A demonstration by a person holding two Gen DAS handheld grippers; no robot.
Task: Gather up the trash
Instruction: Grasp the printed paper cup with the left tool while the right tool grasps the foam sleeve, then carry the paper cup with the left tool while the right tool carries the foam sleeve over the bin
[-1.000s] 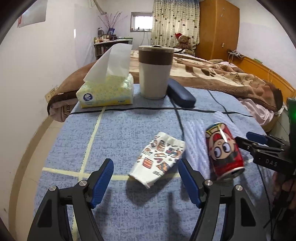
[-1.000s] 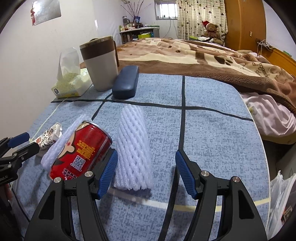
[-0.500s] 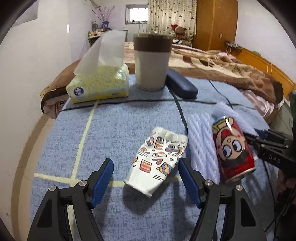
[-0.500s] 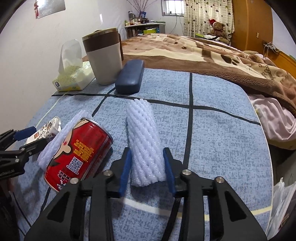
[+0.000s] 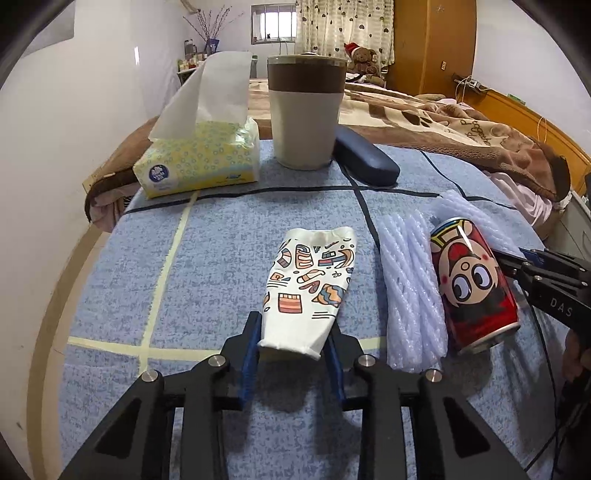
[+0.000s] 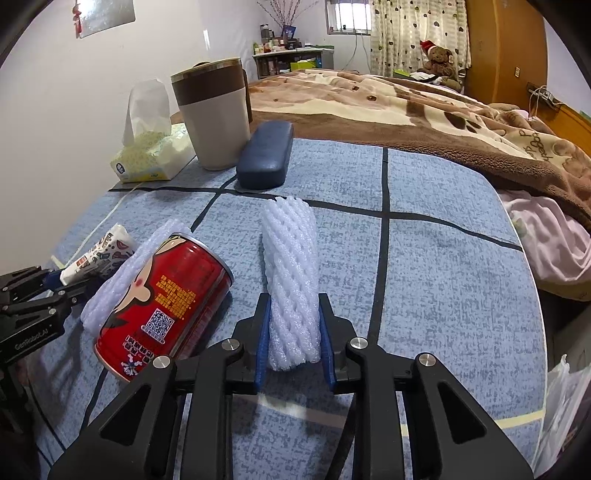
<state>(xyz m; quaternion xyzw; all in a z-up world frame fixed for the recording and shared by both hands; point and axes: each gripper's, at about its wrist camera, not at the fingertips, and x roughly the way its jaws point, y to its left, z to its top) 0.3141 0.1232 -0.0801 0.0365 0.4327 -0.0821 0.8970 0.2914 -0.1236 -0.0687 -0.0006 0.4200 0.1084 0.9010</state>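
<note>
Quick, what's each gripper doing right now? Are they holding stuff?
Left gripper: shut on the flattened paper cup.
Right gripper: shut on the white foam net.

Home bedroom: bed with brown blanket (image 6: 424,110), teddy bear (image 6: 437,59), wooden wardrobe (image 5: 432,44), heart-print curtains (image 5: 343,26), cluttered shelf (image 6: 291,59).

Blue checked table (image 5: 229,258) bears can (image 5: 474,291), tissues (image 5: 199,162), mug (image 5: 304,110).
</note>
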